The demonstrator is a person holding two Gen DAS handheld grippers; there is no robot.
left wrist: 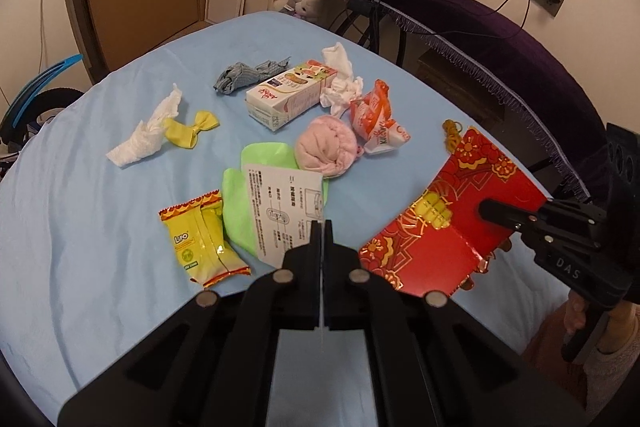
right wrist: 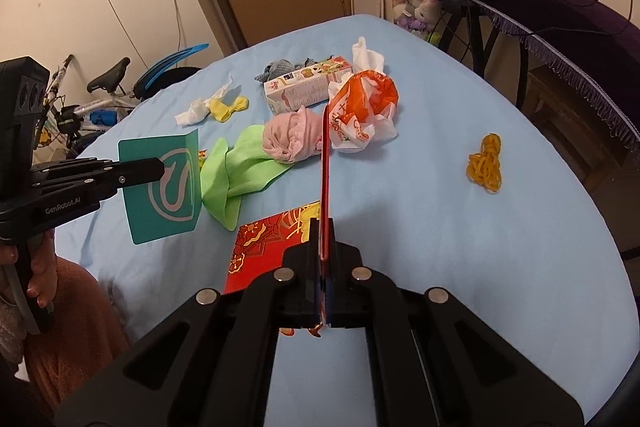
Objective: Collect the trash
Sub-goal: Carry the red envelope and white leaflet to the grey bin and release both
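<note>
Left gripper clamped on leaflet — right gripper clamped on red envelope.

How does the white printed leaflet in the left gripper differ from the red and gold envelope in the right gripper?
The white printed leaflet with a teal back is plain, with black text; the red and gold envelope is glossy and ornate. The leaflet looks smaller. The envelope's flap hangs open. Both are lifted off the blue sheet, pinched in shut fingers: left gripper, right gripper.

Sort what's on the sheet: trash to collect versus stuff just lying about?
Trash: leaflet in left gripper, red envelope in right gripper, tissues, milk carton, yellow wrapper, orange wrapper.

Lying about: socks, bow, rubber bands.
</note>
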